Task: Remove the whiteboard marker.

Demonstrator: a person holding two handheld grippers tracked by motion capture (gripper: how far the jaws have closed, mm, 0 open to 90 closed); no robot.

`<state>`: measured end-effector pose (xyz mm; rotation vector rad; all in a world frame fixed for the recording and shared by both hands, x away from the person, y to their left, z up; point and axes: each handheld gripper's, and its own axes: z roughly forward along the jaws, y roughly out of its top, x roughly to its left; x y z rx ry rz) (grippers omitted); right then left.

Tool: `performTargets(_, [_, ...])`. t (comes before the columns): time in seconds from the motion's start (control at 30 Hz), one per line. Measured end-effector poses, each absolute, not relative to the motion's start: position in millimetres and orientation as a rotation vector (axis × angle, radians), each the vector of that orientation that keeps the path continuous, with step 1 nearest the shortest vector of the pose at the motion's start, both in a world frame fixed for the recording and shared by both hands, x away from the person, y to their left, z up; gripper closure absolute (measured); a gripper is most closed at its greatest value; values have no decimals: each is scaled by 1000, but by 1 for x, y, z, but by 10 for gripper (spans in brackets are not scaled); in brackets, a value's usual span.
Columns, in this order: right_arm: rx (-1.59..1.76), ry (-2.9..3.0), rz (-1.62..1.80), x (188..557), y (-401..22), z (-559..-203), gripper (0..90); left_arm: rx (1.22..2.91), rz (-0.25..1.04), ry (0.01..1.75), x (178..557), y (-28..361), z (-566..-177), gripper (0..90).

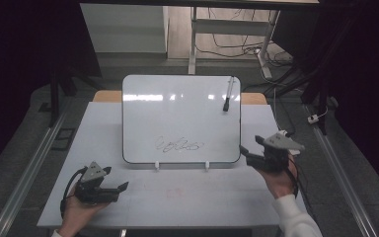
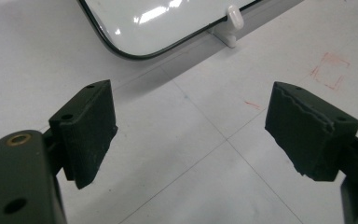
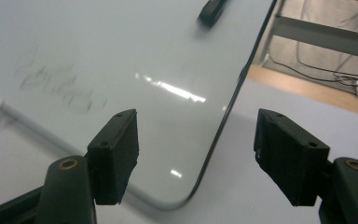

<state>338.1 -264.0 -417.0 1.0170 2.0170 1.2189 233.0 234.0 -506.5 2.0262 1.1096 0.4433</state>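
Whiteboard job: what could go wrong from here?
1. The marker lies loose near the whiteboard's far right edge; a nudge could roll it off.
2. The right hand-held gripper, open beside the board's near right corner, could bump the board.
3. Brushing the scribble could smear it.

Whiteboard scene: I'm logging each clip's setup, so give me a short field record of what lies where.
whiteboard: flat on the table, black scribble near its front edge
marker: capped, lying on the whiteboard's far right corner
left gripper: open, nothing between its jaws, in front of the whiteboard
right gripper: open, nothing between its jaws, by the whiteboard's near right corner
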Motion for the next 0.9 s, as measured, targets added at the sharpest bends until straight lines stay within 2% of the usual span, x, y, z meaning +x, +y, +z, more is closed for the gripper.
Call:
performTargets(0.1, [1050,1991,1240,352,-256,-402,327,2028,446,1105,232,234,-507,169])
performTargets(0.2, [1089,1955,1208,386,-235,-372,371,2030,445,1102,232,234,-508,169])
performTargets(0.4, [1196,1927,1125,446,-209,-347,443,2040,456,1100,232,234,-509,169])
performTargets(0.6, [1281,1870,1072,488,-190,-337,530,2053,461,1098,232,234,-511,170])
performTargets(0.9, [1356,1794,967,510,-173,-347,657,2058,471,1102,232,236,-513,170])
